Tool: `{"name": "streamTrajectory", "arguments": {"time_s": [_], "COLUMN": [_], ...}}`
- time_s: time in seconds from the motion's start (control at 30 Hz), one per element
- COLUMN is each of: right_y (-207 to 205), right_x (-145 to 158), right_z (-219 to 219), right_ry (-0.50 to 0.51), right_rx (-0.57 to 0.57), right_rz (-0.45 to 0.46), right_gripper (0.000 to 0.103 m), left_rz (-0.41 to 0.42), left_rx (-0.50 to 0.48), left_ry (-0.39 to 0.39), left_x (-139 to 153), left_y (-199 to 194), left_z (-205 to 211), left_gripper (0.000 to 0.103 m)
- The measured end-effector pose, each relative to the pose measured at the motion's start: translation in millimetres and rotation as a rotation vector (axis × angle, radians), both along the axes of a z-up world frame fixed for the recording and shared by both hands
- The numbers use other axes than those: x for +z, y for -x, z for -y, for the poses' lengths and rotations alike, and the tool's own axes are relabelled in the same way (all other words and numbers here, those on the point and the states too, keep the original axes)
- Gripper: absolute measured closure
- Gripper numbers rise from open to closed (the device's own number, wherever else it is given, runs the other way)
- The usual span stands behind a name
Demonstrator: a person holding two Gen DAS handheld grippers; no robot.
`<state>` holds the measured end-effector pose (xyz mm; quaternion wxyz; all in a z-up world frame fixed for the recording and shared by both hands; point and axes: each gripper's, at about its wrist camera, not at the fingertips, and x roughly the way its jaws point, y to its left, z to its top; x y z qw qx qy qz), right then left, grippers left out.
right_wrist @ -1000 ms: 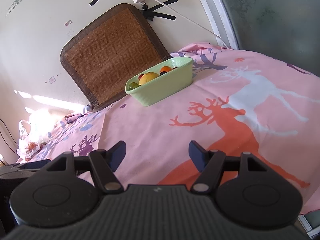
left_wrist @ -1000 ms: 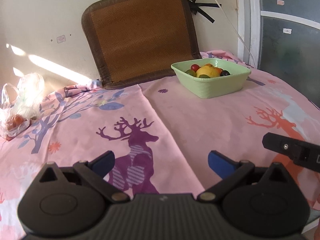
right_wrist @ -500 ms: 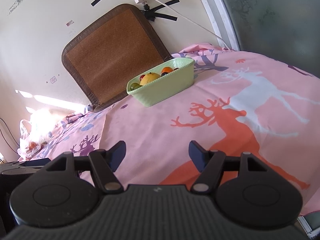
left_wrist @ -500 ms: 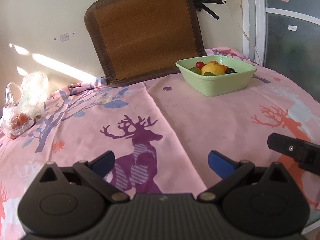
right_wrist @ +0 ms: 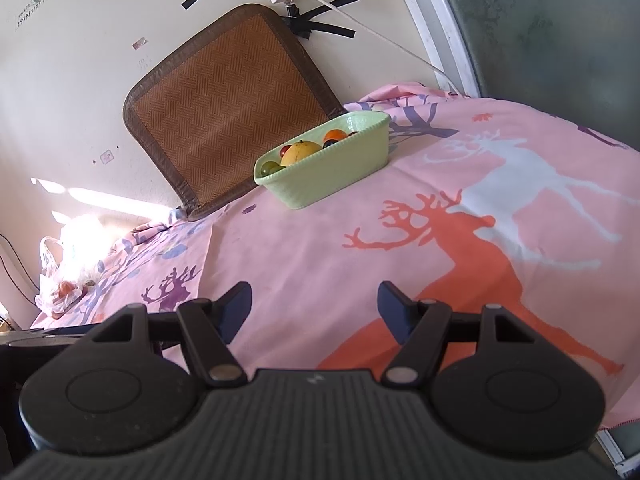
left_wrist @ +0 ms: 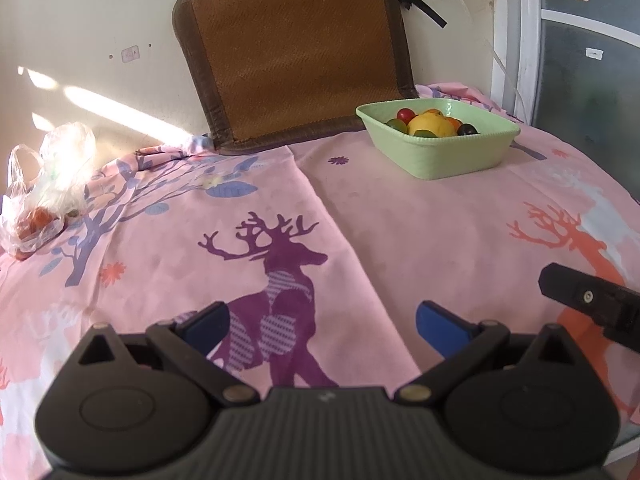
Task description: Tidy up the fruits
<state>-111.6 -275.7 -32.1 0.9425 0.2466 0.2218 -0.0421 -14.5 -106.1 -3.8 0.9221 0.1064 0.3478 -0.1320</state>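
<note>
Fruits, mixed in kind, lie heaped in a green bowl (left_wrist: 440,148) at the far side of the table (left_wrist: 420,232), which is covered by a pink deer-print cloth. Visible in the bowl are a large yellow fruit (left_wrist: 430,125), a red grape-sized fruit (left_wrist: 406,113), a green one, a dark one and an orange one (right_wrist: 335,135). A clear plastic bag (left_wrist: 44,184) with something red inside sits at the far left edge of the table, well apart from the bowl; its contents are too blurred to name. A woven brown mat (left_wrist: 296,44) leans against the wall behind the bowl.

Left tongs (left_wrist: 320,324): fingers apart, nothing between them, held low over the near part of the cloth. Right tongs (right_wrist: 314,306): fingers likewise apart and empty, also near the front of the table; part of their body shows at the right edge of the left wrist view.

Step in hand, as judged: either an approach before any fruit is taken, or a pause with all loose fruit already gathered; no fruit lies loose on the cloth. Next move, if sorting remains: one pair of tongs must travel forward to the bowl or the bag, descend over a single fruit and close gently, since round smooth fruit may roll or slip.
</note>
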Motion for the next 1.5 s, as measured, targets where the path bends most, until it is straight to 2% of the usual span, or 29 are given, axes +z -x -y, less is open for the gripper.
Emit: {"name": "streamTrajectory", "arguments": {"time_s": [1.5], "right_y": [-2.3], "right_x": [-2.1], "right_z": [-2.0], "right_ry": [0.001], "right_rx": [0.009], "right_rz": [-0.007], "right_gripper": [0.031], "left_rz": [-0.04], "left_rx": [-0.004], "left_ry": [-0.004], "left_x": [-5.2], "left_y": [-2.0], "left_z": [-0.7], "left_gripper": [0.0]}}
